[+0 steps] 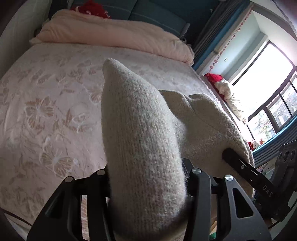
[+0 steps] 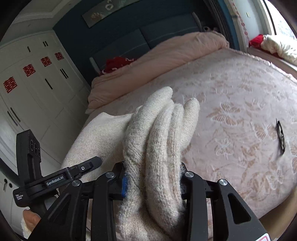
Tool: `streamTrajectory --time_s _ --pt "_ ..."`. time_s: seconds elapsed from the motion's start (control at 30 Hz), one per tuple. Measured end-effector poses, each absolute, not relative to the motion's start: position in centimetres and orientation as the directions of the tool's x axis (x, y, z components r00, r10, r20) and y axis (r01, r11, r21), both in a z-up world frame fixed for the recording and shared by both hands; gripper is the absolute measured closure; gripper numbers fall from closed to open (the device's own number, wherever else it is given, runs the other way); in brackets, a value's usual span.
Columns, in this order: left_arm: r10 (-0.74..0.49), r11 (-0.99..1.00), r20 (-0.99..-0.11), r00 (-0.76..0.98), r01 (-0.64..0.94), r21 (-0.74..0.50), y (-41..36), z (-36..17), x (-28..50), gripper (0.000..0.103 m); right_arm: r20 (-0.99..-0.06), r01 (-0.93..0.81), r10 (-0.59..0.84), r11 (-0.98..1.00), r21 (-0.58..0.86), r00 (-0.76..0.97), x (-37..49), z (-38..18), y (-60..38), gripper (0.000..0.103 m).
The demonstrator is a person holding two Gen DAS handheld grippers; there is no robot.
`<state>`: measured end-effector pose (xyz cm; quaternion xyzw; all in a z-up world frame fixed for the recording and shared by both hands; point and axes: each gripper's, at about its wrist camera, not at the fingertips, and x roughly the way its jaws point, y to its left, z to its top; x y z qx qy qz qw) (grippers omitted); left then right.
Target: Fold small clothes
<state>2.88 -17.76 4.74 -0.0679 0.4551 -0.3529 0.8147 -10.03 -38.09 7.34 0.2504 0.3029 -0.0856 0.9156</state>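
A cream knit garment [image 1: 141,129] hangs lifted above the bed, stretched between my two grippers. In the left wrist view, my left gripper [image 1: 147,173] is shut on a thick bunched fold of it that stands up in front of the lens and hides the fingertips. The cloth runs right to my right gripper [image 1: 229,154], whose black finger presses into it. In the right wrist view, my right gripper [image 2: 152,170] is shut on several gathered ridges of the knit garment [image 2: 163,133]. My left gripper [image 2: 92,162] shows at the left, against the same cloth.
Below lies a bed with a pink floral bedspread [image 1: 46,111]. A folded pink quilt [image 1: 111,35] and a red item [image 1: 91,8] lie at its head. Black glasses [image 2: 280,137] rest on the bedspread. White wardrobes [image 2: 37,89] stand on one side and a window [image 1: 269,89] on the other.
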Motion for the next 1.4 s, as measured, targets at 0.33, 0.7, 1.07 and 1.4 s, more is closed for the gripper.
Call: streamTrajectory --time_s 0.33,0.7,1.07,1.4 --pt "-0.692 0.713 -0.544 0.475 0.565 -0.414 -10.5 15.3 0.1 0.053 -0.412 0.185 -0.058 0.943 0.277 0.91 -14.1 17.3 -29.9 0.068" --pt "-0.629 0.778 -0.485 0.608 0.496 -0.387 0.6 17.8 1.9 0.051 -0.324 -0.034 0.117 0.967 0.251 0.939 -9.5 19.0 -21.3 0.067" --pt "-0.425 0.9 -0.72 0.548 0.341 -0.272 4.9 -3.2 12.8 0.028 -0.718 0.162 0.104 0.942 0.292 0.689 2.9 -4.5 -21.3 0.062" --pt "-0.325 0.943 -0.727 0.605 0.271 -0.196 6.1 -5.4 8.0 0.036 -0.714 -0.01 0.128 0.986 0.167 0.688 0.2 -4.3 -15.3 0.098"
